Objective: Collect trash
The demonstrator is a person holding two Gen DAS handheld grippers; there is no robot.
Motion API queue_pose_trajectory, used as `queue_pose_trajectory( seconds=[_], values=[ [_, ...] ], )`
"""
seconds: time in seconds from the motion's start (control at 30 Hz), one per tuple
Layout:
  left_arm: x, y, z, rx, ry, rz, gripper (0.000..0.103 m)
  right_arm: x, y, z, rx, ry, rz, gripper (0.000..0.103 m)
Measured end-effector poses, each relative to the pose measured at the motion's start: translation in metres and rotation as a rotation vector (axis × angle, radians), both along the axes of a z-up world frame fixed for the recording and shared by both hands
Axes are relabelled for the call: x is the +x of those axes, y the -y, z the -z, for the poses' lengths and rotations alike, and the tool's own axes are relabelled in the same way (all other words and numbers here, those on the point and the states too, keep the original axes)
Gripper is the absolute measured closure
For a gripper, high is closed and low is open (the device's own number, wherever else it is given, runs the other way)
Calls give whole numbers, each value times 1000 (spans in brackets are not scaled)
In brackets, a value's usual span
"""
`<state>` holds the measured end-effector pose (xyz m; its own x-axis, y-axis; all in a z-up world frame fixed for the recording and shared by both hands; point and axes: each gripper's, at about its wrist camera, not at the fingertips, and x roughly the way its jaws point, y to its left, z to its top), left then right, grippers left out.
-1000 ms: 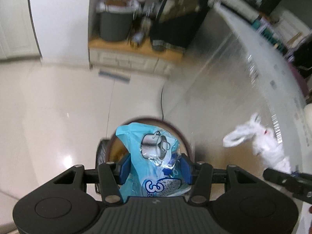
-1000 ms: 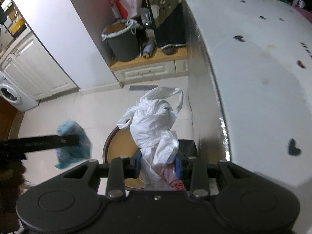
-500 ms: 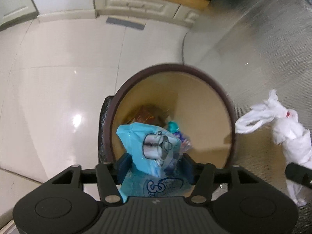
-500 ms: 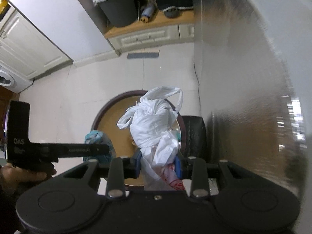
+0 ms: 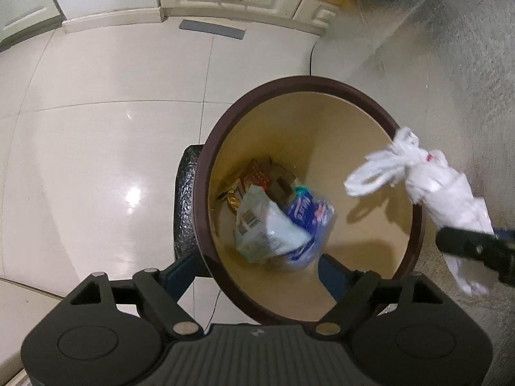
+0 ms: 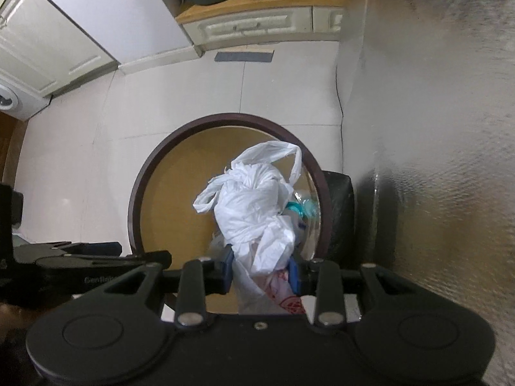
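1. The trash bin (image 5: 206, 193), round with a dark brown rim and a tan inside wall, stands on the white tile floor (image 5: 96, 128). In the left wrist view it fills the centre and the lower right of the frame.

2. The left gripper (image 5: 257, 267) hangs over the near part of the bin mouth. Its jaws are opening and already stand wide, and nothing is between the blue pads (image 5: 180, 273).

3. The light blue packet (image 5: 267, 225) is blurred. It lies below the pads, inside the bin, above the other wrappers (image 5: 254, 177) at the bottom. I judge that it is falling or has just landed.

4. The right gripper (image 6: 260, 271) holds its jaws narrow, and the pads pinch the lower part of the white plastic bag (image 6: 254, 199).

5. In the right wrist view the bag rises from the pads toward the centre of the frame. Its long axis runs away from the fingers and its loop handles are at the far end. The bag covers the right half of the bin mouth.

6. In the left wrist view the same bag (image 5: 431, 186) is at the right edge of the frame and crosses the bin rim there, so part of it is over the opening and part seems outside.

7. In my judgement the coming move turns on this relation: the bag must be clearly inside the rim before the right jaws let go.
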<state>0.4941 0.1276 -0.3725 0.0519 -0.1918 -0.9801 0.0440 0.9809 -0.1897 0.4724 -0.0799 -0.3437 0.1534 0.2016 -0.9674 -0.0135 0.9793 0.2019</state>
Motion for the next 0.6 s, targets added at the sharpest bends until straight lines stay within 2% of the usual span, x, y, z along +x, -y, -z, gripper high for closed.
queue_pose_trajectory(
  seconds=[0.1, 0.17, 0.23, 0.37, 0.6],
  values=[
    [-3, 1, 1, 2, 0, 4, 20, 6, -6, 2, 10, 14, -28, 67],
    [-6, 0, -2, -1, 2, 2, 20, 11, -10, 4, 24, 25, -37, 60],
    [-7, 2, -2, -1, 2, 0, 20, 15, -11, 8, 12, 24, -32, 27],
    [-11, 2, -2, 0, 5, 4, 16, 11, -8, 8, -18, 30, -28, 27],
    [-15, 1, -7, 2, 17, 5, 2, -3, -3, 7, -14, 6, -22, 27]
  ],
)
